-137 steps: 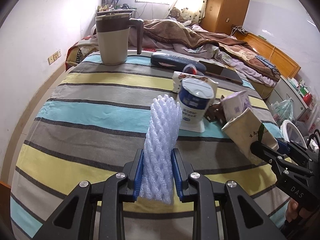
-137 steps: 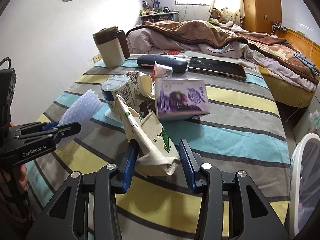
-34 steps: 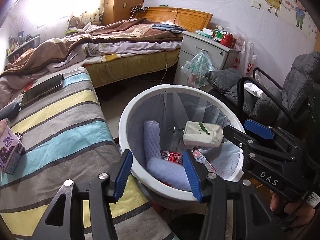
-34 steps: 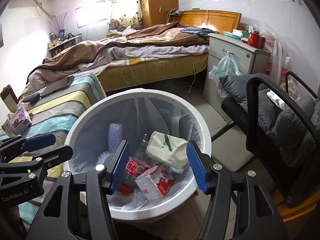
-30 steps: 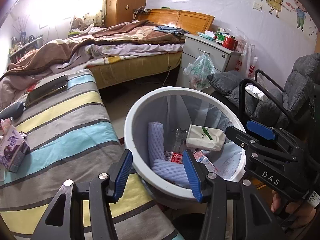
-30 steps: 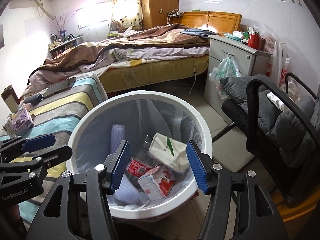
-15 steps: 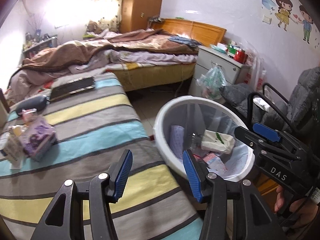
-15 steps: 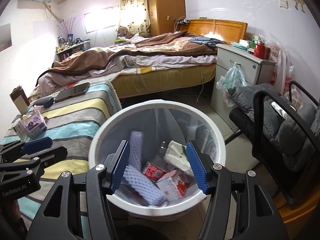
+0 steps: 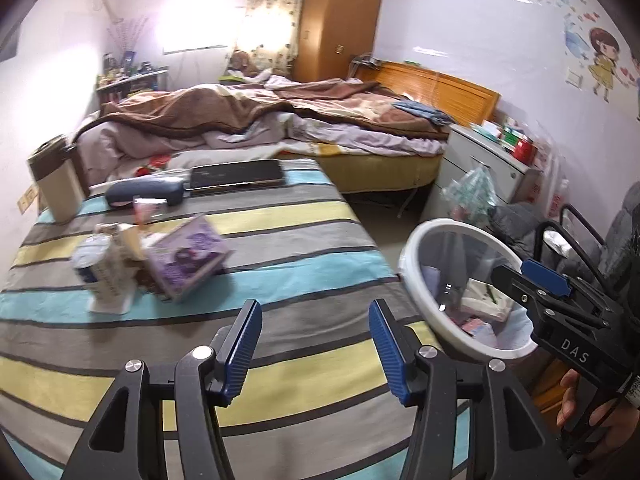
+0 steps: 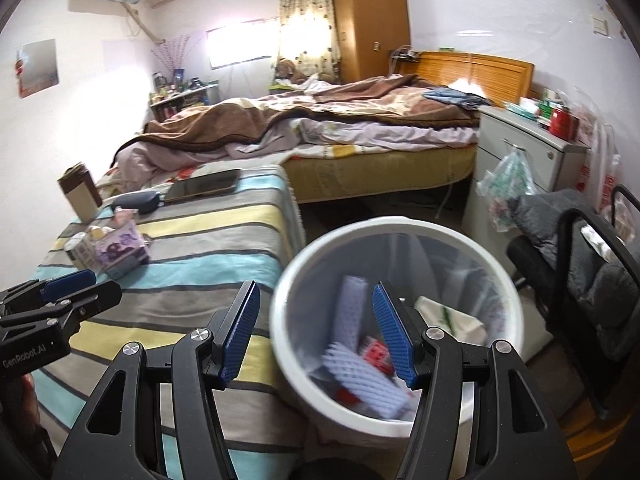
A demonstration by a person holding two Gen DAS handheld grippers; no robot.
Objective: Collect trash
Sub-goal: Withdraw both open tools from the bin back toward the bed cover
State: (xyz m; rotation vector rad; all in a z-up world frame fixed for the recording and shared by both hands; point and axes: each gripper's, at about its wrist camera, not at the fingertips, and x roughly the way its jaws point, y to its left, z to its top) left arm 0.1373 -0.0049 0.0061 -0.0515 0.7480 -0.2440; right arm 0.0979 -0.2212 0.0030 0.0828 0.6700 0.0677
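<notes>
The left gripper [image 9: 314, 344] and right gripper [image 10: 316, 334] hang released, empty; reach squarely for the purple carton [image 9: 186, 258] on the striped tabletop [image 9: 280, 240], away from the white plastic bin [image 10: 400, 236].

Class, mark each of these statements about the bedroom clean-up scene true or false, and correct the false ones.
1. Both the left gripper and the right gripper are open and empty. True.
2. The white trash bin holds no trash. False: foam fruit netting and cartons lie inside.
3. A purple carton lies on the striped tablecloth. True.
4. The tablet is in the bin. False: it lies at the table's far end.
</notes>
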